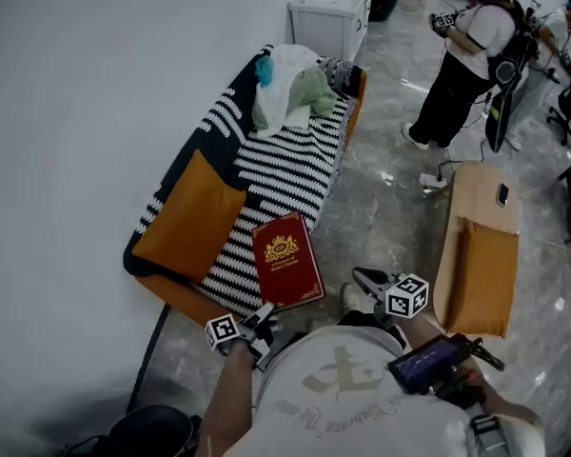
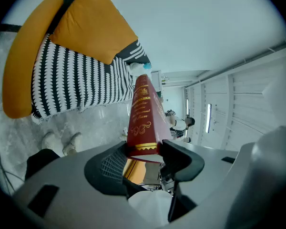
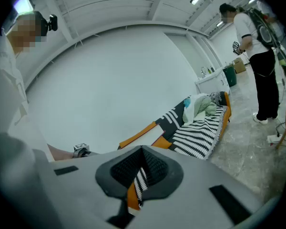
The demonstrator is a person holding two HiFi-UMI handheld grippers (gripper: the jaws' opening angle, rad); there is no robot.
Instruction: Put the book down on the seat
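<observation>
My left tongs clamp the book at the sofa seat's front edge, bare stripes beyond; right tongs closed (empty).

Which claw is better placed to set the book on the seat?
Left. The left claw grips the red book over the striped seat; the right claw is shut, empty, off to the side.

Bright, even overhead light; strong fisheye distortion at edges

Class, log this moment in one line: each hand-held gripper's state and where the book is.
left hand-held gripper: shut on red book | right hand-held gripper: shut, empty | position: over striped seat
</observation>
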